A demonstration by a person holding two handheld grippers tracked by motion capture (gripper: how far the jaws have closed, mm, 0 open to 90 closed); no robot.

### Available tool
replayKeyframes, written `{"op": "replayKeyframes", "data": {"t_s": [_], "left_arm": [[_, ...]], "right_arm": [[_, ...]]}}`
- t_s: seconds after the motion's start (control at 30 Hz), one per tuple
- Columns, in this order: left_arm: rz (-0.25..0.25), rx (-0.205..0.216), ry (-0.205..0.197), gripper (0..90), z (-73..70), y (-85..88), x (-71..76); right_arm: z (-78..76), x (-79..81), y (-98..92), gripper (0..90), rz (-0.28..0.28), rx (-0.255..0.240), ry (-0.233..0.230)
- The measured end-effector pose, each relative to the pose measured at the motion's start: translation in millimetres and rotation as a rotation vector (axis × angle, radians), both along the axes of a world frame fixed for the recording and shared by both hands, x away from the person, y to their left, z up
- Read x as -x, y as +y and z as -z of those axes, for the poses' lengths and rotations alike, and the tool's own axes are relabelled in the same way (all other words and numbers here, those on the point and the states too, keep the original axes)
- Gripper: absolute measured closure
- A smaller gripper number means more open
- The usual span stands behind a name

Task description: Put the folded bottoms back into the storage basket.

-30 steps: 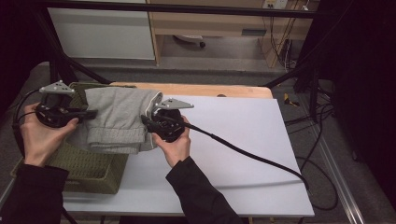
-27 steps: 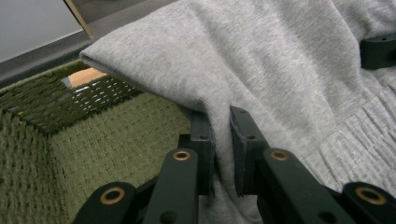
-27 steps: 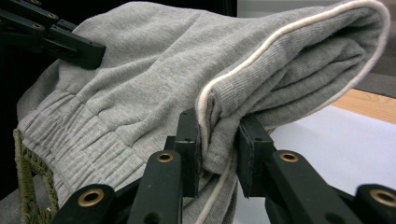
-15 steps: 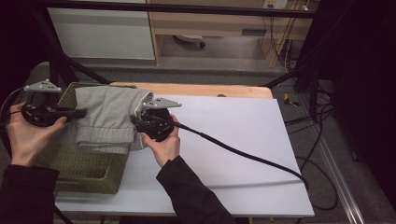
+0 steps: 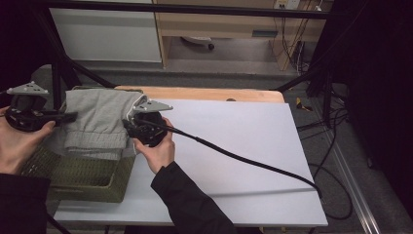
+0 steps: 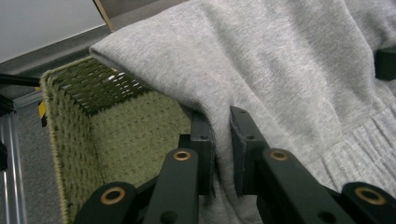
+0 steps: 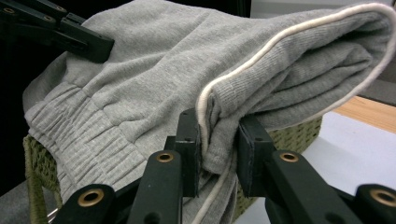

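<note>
Grey garment (image 5: 100,124) pinched between left tool (image 6: 222,154), right tool (image 7: 218,154).

Both tongs are gripping a folded grey garment (image 5: 100,124) above the green woven basket (image 5: 83,175) at the bench's (image 5: 243,146) nine o'clock side: left tongs (image 5: 68,116), right tongs (image 5: 130,124).

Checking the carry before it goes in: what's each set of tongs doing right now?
Left tongs: closed on the folded grey garment.
Right tongs: closed on the same garment's other side.
</note>
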State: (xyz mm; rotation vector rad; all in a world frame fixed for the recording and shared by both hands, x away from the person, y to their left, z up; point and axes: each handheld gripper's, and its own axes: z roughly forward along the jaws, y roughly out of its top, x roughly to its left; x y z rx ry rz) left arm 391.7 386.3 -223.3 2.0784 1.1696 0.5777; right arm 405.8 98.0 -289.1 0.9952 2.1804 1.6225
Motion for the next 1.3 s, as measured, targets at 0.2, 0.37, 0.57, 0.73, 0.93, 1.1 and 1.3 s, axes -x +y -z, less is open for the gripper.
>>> {"op": "replayKeyframes", "data": {"t_s": [0.2,0.37,0.57,0.73,0.93,1.1,1.3], "left_arm": [[-0.020,0.008,0.001,81.0,0.7,13.1,1.6],[-0.031,0.008,0.004,81.0,2.6,22.3,1.8],[-0.044,0.011,0.005,81.0,5.8,33.3,2.1],[-0.058,0.019,0.009,81.0,8.1,42.9,3.1],[-0.073,0.022,0.013,81.0,11.4,52.9,5.3],[-0.088,0.022,0.021,81.0,15.7,59.1,5.2],[-0.094,0.025,0.028,81.0,22.4,64.8,6.3]], "right_arm": [[0.2,0.3,13.4,73.4,-0.012,0.002,-0.001],[0.7,0.7,24.0,73.4,-0.019,0.007,0.000],[1.9,1.6,35.5,73.4,-0.029,0.014,-0.001],[2.2,2.0,44.9,73.3,-0.036,0.019,-0.005],[4.4,2.8,55.4,73.4,-0.049,0.020,-0.002],[8.7,3.2,63.4,73.3,-0.055,0.030,-0.001],[14.4,3.7,69.8,73.3,-0.063,0.040,0.003]]}}
